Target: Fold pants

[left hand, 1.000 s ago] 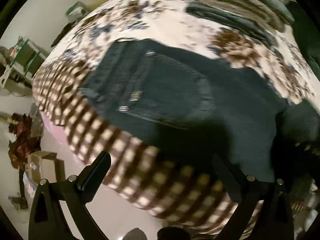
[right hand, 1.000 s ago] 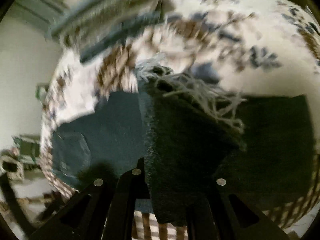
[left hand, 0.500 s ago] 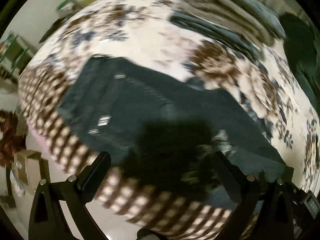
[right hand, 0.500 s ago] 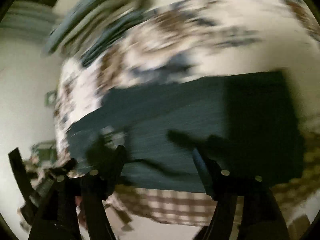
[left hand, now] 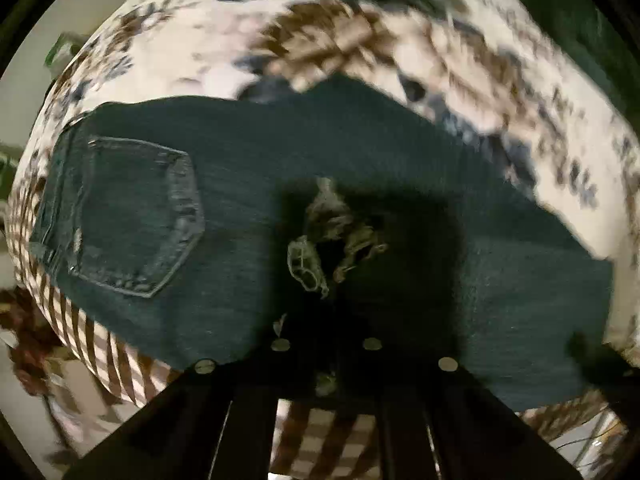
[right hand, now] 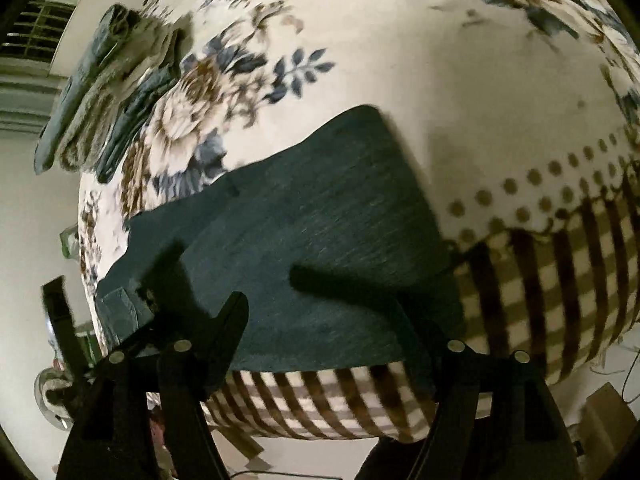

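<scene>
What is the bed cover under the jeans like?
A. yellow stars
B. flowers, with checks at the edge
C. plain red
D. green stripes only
B: the cover under the jeans is cream with blue and brown flowers, and brown checks run along its edge.
</scene>
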Tool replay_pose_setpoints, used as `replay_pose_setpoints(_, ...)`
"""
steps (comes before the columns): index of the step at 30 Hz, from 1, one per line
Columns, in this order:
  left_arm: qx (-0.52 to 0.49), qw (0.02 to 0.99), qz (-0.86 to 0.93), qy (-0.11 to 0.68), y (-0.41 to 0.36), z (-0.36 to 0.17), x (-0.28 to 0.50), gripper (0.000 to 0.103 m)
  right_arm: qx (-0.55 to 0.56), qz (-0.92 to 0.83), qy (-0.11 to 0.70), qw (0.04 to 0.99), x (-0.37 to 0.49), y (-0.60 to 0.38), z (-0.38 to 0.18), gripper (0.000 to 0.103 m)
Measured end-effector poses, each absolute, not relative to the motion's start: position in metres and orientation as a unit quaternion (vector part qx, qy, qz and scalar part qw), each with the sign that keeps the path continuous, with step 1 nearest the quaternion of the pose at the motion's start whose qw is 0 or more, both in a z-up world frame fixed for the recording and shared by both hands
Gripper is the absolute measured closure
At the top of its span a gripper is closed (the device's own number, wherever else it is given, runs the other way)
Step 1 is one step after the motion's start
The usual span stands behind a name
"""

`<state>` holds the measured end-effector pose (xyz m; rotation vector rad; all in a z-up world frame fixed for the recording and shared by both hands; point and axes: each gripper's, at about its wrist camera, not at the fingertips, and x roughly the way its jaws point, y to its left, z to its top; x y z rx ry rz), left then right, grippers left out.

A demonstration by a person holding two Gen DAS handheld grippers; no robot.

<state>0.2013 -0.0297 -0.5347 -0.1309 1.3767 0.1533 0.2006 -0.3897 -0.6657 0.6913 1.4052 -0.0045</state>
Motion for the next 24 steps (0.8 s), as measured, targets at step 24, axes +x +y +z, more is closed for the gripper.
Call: replay_pose_setpoints(24,-0.160,0.763,0.070,0.622,-0.013,-0.540,0.205,0.061,0.258,0.083,0.672,0.689,0.231,-0.293,-0.682,0.031)
